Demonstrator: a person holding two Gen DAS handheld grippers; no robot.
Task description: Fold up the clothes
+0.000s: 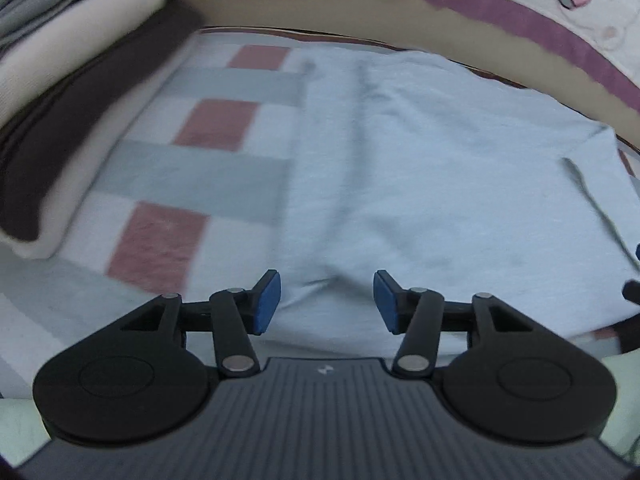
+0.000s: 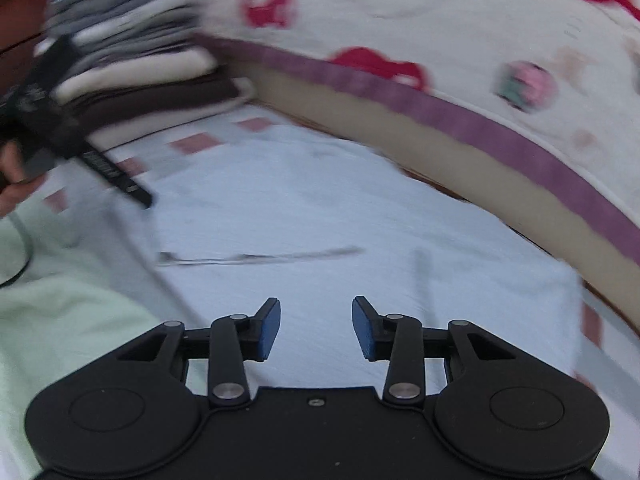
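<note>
Item: pale blue garment (image 1: 420, 168) — flat on the checked cloth (image 1: 208, 168), just ahead of both my claws. Soft, light, limp; best pinched at a near hem corner. Left claw (image 1: 327, 302) — fingers apart, holding nothing. Right claw (image 2: 316, 328) — likewise. Folded stack (image 1: 60, 92) far left.
</note>
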